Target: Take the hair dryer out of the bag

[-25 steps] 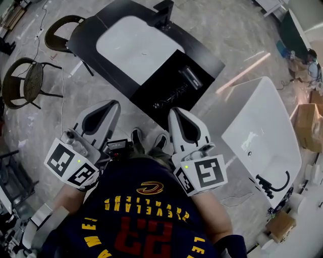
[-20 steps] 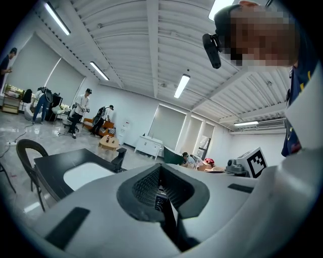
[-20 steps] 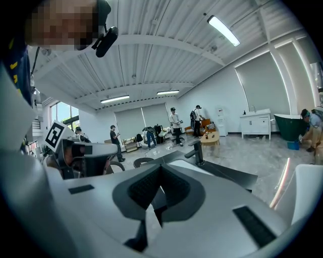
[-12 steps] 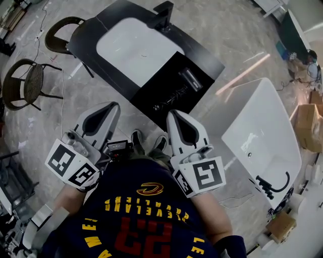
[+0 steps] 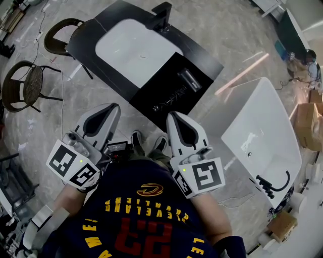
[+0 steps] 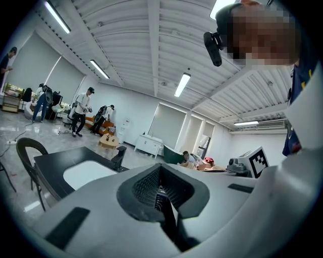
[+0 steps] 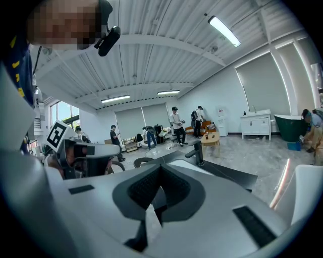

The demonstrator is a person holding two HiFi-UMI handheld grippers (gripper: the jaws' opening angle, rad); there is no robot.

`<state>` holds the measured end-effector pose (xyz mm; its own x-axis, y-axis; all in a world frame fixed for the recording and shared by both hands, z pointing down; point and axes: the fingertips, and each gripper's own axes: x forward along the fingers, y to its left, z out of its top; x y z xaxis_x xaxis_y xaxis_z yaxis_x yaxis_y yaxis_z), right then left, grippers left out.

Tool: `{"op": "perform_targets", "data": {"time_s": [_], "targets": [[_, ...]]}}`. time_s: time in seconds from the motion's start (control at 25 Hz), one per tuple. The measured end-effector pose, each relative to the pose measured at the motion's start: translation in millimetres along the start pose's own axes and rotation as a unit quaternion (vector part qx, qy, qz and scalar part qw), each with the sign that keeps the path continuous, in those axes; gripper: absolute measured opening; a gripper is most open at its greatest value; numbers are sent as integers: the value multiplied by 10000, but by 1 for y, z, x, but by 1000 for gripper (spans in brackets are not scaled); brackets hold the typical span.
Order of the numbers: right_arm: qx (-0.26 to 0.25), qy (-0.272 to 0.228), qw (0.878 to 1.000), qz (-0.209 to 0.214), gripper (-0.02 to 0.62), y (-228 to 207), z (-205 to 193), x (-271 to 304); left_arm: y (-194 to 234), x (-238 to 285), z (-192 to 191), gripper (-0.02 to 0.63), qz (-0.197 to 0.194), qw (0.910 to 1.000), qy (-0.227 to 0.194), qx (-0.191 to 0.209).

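Sitting closed, seemingly empty: left gripper (image 5: pixel 112 107) and right gripper (image 5: pixel 174 116).

Black vanity (image 5: pixel 204 58), chairs (image 5: pixel 22 83), white bathtub (image 5: pixel 262 126)

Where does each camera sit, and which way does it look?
Head view: on the person's head, looking steeply down at the black sink counter and white bathtub; the jersey, left tool and right tool show.
Left gripper view: on the left tool, looking along its shut jaws; the right tool's marker cube shows at right.
Right gripper view: on the right tool, looking along its shut jaws; the left tool shows at left.
Shared: all three show the black faucet.
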<state>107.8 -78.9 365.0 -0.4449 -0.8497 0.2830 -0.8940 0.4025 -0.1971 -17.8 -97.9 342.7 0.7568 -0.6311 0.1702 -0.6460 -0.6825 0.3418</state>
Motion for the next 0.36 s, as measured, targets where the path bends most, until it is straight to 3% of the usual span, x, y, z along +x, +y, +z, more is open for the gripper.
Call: {"op": "perform_targets", "data": {"time_s": [0.16, 0.36], "targets": [[8, 14, 10000, -28, 9, -1, -2, 0, -3, 0, 0, 3, -12, 9997, 24, 236], [27, 23, 10000, -49, 9, -1, -3, 0, -2, 1, -1, 3, -22, 9998, 25, 186]]}}
